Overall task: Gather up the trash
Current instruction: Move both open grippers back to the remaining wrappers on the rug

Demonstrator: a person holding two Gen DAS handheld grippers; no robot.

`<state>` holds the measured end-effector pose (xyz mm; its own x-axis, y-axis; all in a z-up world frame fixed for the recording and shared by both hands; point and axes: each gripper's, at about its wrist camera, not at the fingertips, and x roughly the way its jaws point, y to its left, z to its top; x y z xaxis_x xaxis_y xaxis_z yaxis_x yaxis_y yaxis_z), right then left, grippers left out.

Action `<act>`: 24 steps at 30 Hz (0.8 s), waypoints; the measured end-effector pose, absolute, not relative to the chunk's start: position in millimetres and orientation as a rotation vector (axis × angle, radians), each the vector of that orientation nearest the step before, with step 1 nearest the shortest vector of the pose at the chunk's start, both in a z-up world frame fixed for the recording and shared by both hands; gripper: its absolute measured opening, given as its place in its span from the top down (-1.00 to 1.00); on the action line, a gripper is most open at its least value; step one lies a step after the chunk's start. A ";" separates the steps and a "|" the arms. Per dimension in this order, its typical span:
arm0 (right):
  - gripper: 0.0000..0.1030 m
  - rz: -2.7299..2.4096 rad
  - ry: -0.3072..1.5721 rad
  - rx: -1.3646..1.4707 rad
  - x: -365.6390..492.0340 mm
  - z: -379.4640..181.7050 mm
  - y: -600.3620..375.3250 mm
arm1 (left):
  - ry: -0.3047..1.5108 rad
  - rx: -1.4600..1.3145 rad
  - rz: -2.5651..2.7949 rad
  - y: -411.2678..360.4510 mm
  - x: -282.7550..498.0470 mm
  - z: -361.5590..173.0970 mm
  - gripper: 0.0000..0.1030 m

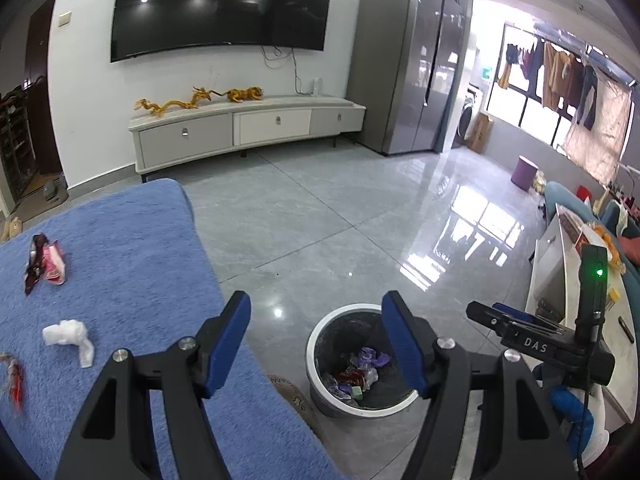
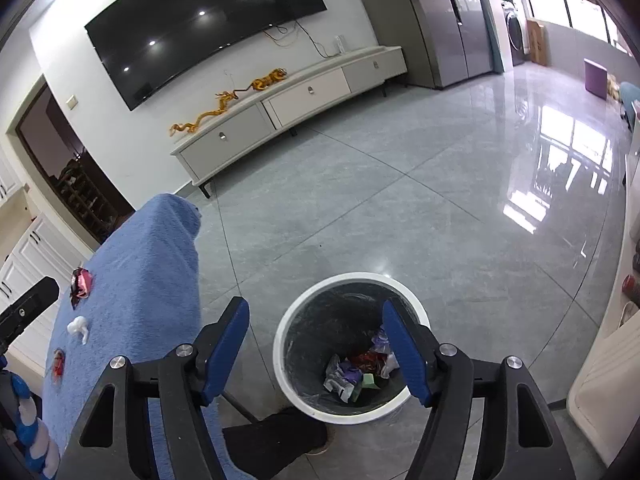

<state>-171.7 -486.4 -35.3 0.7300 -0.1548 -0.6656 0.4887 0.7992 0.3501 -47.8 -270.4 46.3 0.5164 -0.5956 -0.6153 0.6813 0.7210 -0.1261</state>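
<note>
A white-rimmed trash bin stands on the floor and holds several crumpled wrappers. On the blue-covered table lie a red-pink wrapper, a white tissue wad and a red wrapper at the near edge. My left gripper is open and empty, above the table's right edge and the bin. My right gripper is open and empty above the bin; it also shows in the left wrist view.
A grey tiled floor stretches to a TV cabinet and a tall grey fridge. A white low table with clutter stands at the right. A purple stool sits near the window. A dark shoe is by the bin.
</note>
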 end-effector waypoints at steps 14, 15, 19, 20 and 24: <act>-0.33 -0.288 0.660 0.396 -146.4 9.8 -411.4 | 0.619 0.003 -0.602 -147.6 -43.0 66.7 -0.29; -0.33 -0.276 0.662 0.387 -142.5 12.0 -404.6 | 0.616 -0.009 -0.589 -137.6 -42.4 66.7 -0.29; -0.33 -0.231 0.672 0.345 -127.3 20.2 -372.5 | 0.610 -0.056 -0.546 -99.1 -38.6 64.0 -0.29; -0.33 -0.221 0.672 0.341 -124.3 21.6 -366.7 | 0.608 -0.064 -0.537 -90.9 -37.3 62.8 -0.29; -0.33 -0.182 0.678 0.322 -110.8 25.9 -341.1 | 0.608 -0.096 -0.501 -57.5 -33.9 59.4 -0.30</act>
<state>-110.8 -341.1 25.9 0.7655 -0.0605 -0.6406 0.2683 0.9349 0.2324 -33.9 -57.5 59.4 0.7057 -0.4779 -0.5231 0.4226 0.8765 -0.2306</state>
